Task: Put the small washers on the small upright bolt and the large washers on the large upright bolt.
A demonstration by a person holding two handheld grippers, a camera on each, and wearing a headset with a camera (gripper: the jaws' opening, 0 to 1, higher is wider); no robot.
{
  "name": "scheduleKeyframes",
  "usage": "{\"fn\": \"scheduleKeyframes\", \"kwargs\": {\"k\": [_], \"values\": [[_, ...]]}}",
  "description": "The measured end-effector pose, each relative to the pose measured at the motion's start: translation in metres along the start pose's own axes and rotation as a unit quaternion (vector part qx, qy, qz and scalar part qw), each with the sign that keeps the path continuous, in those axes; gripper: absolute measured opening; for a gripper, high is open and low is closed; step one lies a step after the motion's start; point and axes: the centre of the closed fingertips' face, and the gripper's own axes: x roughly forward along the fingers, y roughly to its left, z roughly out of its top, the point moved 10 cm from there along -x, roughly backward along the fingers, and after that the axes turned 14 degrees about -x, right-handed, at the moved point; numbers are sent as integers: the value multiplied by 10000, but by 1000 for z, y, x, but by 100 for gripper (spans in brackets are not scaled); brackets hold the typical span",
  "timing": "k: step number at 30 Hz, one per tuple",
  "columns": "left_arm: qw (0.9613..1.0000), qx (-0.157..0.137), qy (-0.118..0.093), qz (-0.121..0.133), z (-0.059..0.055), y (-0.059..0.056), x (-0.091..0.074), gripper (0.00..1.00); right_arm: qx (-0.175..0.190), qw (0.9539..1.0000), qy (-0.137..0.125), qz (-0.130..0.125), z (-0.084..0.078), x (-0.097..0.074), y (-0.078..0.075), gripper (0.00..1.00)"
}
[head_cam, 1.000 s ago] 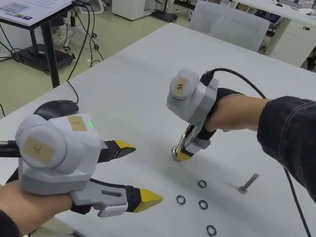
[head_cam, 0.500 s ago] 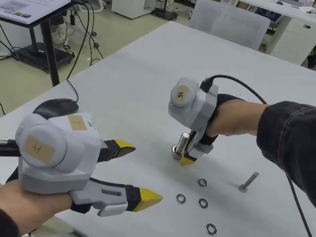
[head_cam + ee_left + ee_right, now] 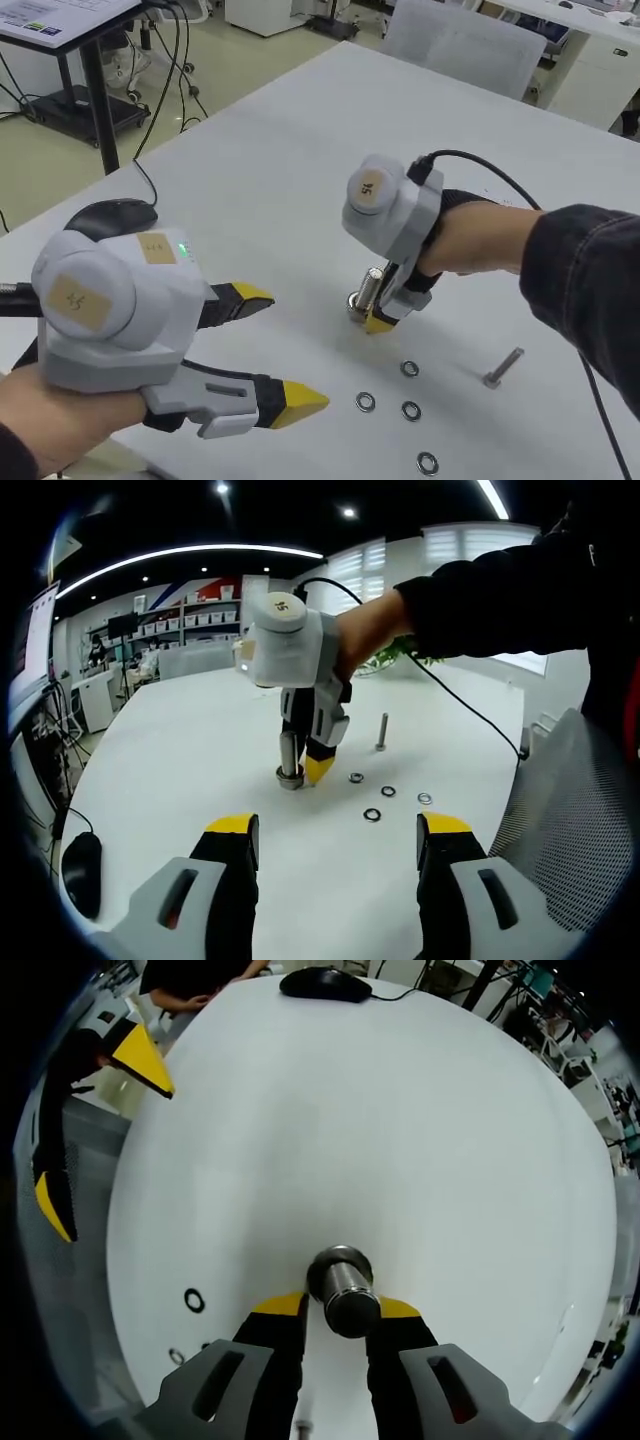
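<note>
The head view looks forward and down over the tabletop [image 3: 250, 170] from its near edge. The left gripper view faces low across it, with the large bolt [image 3: 290, 762] mid-frame. The right gripper view peers down on that same bolt, very close (lower centre).

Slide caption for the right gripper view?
The right gripper clamps the large bolt upright on the white table.

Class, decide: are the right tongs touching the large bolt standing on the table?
Touching. In the right gripper view, the yellow tips of the right tongs press against both sides of the large bolt, with no gap showing.
</note>
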Motion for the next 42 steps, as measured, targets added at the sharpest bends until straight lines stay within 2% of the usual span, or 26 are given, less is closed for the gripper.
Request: {"fn": "scheduleKeyframes", "kwargs": {"k": [16,24,42], "values": [[10000,29,22,2,0,0,1,63,116,9999,-46,-49,-8,-6,2,24],[10000,55,37,-10,-1,-2,1,63,205,9997,-46,-141,-19,-15,4,24],[9998,155,102,-97,0,-3,1,63,402,9986,-96,-338,-37,-33,20,25]]}}
